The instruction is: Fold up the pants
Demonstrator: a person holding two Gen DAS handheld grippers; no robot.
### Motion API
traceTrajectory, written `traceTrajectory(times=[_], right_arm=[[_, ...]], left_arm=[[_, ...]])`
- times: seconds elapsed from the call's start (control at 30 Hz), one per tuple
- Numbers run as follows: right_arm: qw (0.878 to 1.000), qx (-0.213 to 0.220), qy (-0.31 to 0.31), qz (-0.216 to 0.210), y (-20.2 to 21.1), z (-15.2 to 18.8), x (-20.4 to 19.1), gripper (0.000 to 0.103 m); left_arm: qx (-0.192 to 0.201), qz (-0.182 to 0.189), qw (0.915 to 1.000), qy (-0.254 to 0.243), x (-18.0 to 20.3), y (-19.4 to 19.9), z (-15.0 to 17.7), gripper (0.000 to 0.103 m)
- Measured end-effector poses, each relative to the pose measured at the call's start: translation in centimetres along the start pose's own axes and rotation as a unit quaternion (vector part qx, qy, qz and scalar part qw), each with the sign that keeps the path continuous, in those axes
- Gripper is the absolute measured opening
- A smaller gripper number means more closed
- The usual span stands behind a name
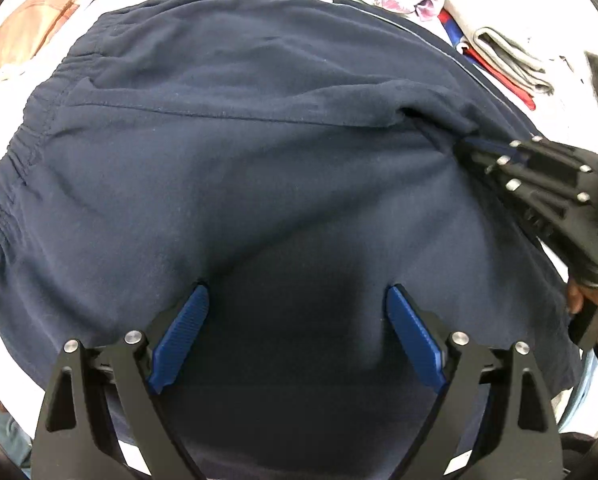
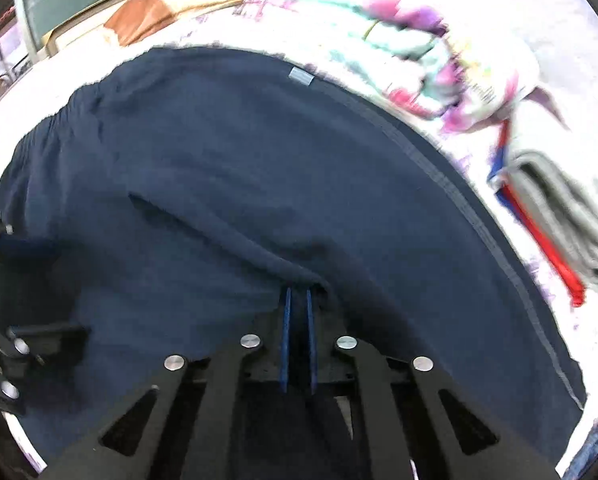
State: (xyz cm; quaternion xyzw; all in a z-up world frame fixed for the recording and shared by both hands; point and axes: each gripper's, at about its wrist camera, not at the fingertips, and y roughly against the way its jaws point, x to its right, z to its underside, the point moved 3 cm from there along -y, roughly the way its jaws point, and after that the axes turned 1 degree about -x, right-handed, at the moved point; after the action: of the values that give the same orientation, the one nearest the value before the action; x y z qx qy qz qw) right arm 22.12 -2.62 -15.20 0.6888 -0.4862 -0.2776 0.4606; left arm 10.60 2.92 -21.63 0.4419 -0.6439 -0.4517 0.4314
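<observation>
A: Nearest the lens, the left gripper [image 1: 297,300] is seen with its jaws spread wide, hovering just over the dark cloth; nothing is held between its blue pads [image 1: 179,340].

B: And the right gripper [image 2: 297,296]?

A: Its jaws are drawn nearly together, and a raised ridge of fabric appears pinched at their tips. From the left wrist view the same pinch is seen, with creases radiating from it.

B: Where are the pants [image 1: 235,152] placed?

A: They are spread flat across the surface, filling most of both views, with the gathered elastic waistband [image 1: 7,184] at the left edge and a small pale label [image 2: 301,77] near the far edge.

B: How is the garment expected to handle?

A: It is judged soft, light and limp: no shape would be kept when lifted, and the cloth would sag and drag behind any single pinch. A hold on two spread points of one edge, at hem or waistband, would probably be needed for a clean fold. A shallow pinch may slip off or catch only the top layer.

B: The surface and surroundings?

A: A pale, flower-printed covering [image 2: 451,32] is seen beneath; whether a bed or a worktop lies under it cannot be told. A folded stack of grey, red and blue laundry [image 2: 559,220] lies just beside the pants at the right. A person's hand [image 1: 595,304] is glimpsed on the right gripper's handle.
</observation>
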Motion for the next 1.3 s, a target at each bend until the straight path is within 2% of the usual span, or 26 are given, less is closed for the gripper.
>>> traceTrajectory(times=[0.07, 0.13, 0.17, 0.23, 0.3, 0.33, 0.43, 0.6, 0.63, 0.67, 0.73, 0.8, 0.83, 0.87, 0.9, 0.93, 0.97, 1.0, 1.03, 1.1, 1.17, 1.23, 1.3], right_arm=[[1.0, 0.0, -0.011, -0.01, 0.7, 0.0, 0.8, 0.019], [0.998, 0.0, -0.046, -0.038, 2.2, 0.7, 2.7, 0.029], [0.996, 0.005, -0.07, -0.051, 3.4, 1.6, 4.0, 0.04], [0.993, 0.009, -0.11, -0.052, 4.5, 3.1, 6.1, 0.044], [0.987, -0.004, -0.144, -0.076, 5.5, 5.9, 7.9, 0.043], [0.987, -0.012, -0.142, -0.076, 5.8, 7.1, 8.3, 0.04], [0.988, -0.044, -0.131, -0.075, 5.5, 11.1, 8.2, 0.038], [0.988, -0.038, -0.114, -0.094, 4.9, 12.3, 6.9, 0.038], [0.99, -0.047, -0.101, -0.081, 4.2, 11.8, 6.2, 0.036], [0.993, -0.06, -0.082, -0.062, 3.7, 11.9, 5.6, 0.022], [0.997, -0.055, -0.041, -0.027, 3.3, 11.4, 5.0, 0.011], [0.997, -0.043, -0.062, -0.013, 3.5, 11.0, 6.2, 0.012], [0.996, -0.042, -0.075, -0.019, 3.5, 11.0, 6.5, 0.016], [0.995, -0.047, -0.08, -0.02, 3.5, 11.4, 6.5, 0.023], [0.997, -0.05, -0.063, -0.004, 3.7, 11.8, 6.2, 0.03], [0.997, -0.053, -0.057, 0.018, 4.2, 12.2, 6.4, 0.055], [0.995, -0.057, -0.069, 0.039, 5.0, 12.9, 7.3, 0.06], [0.993, -0.054, -0.091, 0.042, 5.9, 13.7, 8.2, 0.06], [0.989, -0.044, -0.138, 0.029, 7.8, 15.5, 10.1, 0.06], [0.978, -0.032, -0.203, 0.03, 10.5, 18.7, 12.5, 0.061], [0.959, -0.027, -0.279, 0.033, 13.5, 23.8, 15.4, 0.061], [0.94, -0.009, -0.341, 0.0, 15.6, 28.1, 16.3, 0.061], [0.93, -0.013, -0.365, -0.039, 15.4, 30.9, 15.1, 0.061]], left_arm=[[0.0, 0.004, 1.0, 0.002, -0.2, 0.1, 0.1, 0.088], [-0.002, 0.006, 1.0, 0.005, -0.5, 0.3, 0.2, 0.088], [-0.003, 0.008, 0.9999, 0.009, -0.7, 0.4, 0.3, 0.088], [-0.006, 0.016, 0.9995, 0.025, -1.3, 0.9, 0.5, 0.088], [-0.011, 0.031, 0.9987, 0.038, -1.6, 1.4, 0.7, 0.088], [0.006, 0.033, 0.9989, 0.033, -1.6, 1.6, 0.7, 0.088], [0.002, 0.024, 0.9997, 0.008, -1.4, 1.7, 1.4, 0.088], [0.0, 0.007, 1.0, -0.006, -1.1, 1.4, 1.8, 0.088], [-0.001, 0.005, 1.0, -0.003, -1.0, 1.3, 1.7, 0.088], [-0.001, 0.004, 1.0, -0.002, -1.0, 1.2, 1.7, 0.09], [0.001, 0.0, 1.0, -0.006, -0.8, 1.0, 1.6, 0.09], [0.004, -0.007, 0.9999, -0.008, -0.9, 0.6, 1.6, 0.09], [0.007, -0.007, 0.9999, -0.008, -0.8, 0.6, 1.7, 0.09], [0.008, -0.009, 0.9999, -0.009, -0.7, 0.8, 1.7, 0.09], [0.007, -0.009, 0.9999, -0.01, -0.7, 0.9, 1.8, 0.09], [0.005, -0.007, 0.9999, -0.013, -0.8, 1.1, 1.8, 0.09], [0.007, -0.007, 0.9999, -0.012, -1.1, 1.5, 1.8, 0.09], [0.014, -0.008, 0.9998, -0.005, -1.8, 2.3, 1.8, 0.09], [0.02, -0.007, 0.9998, 0.001, -2.3, 2.8, 1.8, 0.09], [0.042, 0.001, 0.9986, 0.031, -4.4, 4.4, 1.6, 0.09], [0.055, -0.001, 0.9967, 0.061, -6.4, 5.3, 1.5, 0.091], [0.056, -0.013, 0.995, 0.082, -7.9, 5.3, 1.7, 0.092], [0.039, -0.033, 0.994, 0.096, -9.1, 4.3, 1.9, 0.092]])
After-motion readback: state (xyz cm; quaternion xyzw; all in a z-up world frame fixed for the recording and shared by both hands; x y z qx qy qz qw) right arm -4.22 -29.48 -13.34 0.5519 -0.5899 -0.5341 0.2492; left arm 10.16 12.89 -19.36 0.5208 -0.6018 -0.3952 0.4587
